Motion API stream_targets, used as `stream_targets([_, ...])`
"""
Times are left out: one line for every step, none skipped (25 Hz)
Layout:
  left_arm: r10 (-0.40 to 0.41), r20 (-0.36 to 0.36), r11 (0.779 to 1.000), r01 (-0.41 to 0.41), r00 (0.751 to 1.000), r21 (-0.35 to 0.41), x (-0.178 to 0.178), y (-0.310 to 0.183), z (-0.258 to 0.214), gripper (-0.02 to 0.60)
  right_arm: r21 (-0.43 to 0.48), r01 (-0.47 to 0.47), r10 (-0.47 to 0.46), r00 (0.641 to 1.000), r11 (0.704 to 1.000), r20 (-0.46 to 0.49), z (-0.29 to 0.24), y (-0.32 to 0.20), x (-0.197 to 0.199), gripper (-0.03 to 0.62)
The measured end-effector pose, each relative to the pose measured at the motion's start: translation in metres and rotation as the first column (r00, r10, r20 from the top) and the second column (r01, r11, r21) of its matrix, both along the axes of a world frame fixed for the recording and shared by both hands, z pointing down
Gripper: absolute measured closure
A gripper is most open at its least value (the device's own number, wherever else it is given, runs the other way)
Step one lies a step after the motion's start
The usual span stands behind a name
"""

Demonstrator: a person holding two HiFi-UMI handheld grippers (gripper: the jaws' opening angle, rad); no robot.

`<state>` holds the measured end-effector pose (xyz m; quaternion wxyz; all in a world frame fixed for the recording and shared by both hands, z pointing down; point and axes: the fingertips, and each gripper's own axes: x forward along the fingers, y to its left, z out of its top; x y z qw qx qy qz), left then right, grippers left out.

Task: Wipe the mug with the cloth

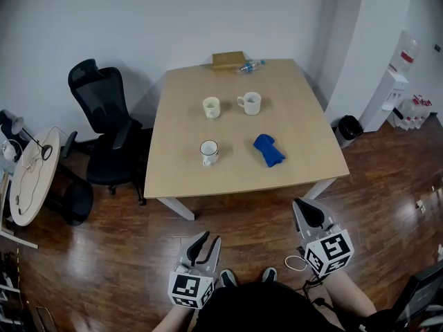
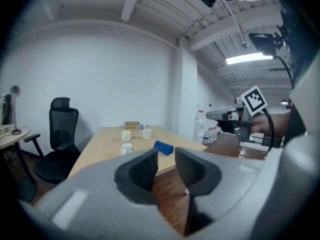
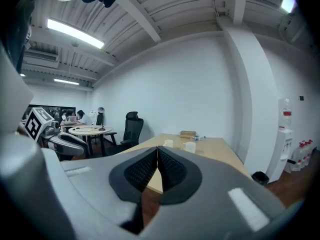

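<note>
Both tools hung over the wood floor (image 1: 104, 254), short of the table (image 1: 291, 109). The left gripper (image 1: 208, 239) (image 2: 166, 156) had its jaws a bit apart with nothing in them. The right gripper (image 1: 303, 206) (image 3: 157, 151) had its jaws pressed together, empty too. The blue cloth (image 1: 268, 150) lay crumpled near the table's front edge. The dark-rimmed mug (image 1: 209, 152) stood to its left, not touching it. Two more mugs (image 1: 211, 107) sat further back.

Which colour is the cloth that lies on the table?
The cloth is plain blue, with no pattern. It shows best in the head view.
</note>
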<state>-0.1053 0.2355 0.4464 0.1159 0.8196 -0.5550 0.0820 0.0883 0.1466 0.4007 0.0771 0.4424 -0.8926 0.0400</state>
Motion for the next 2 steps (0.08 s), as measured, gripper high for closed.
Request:
stream_targets([0.007,0.000,1.000,-0.007,1.000,0.003,-0.0006,-0.0002,0.0012,0.472,0.001,0.000,0.000,1.000,1.000,0.000,-0.0012,0.0005,-0.0012,0.588])
stream_targets([0.016,0.001,1.000,-0.016,1.000,0.007,-0.0011,-0.0003,0.0027,0.473,0.001,-0.001,0.001,1.000,1.000,-0.001,-0.0025,0.0010,-0.0024,0.587])
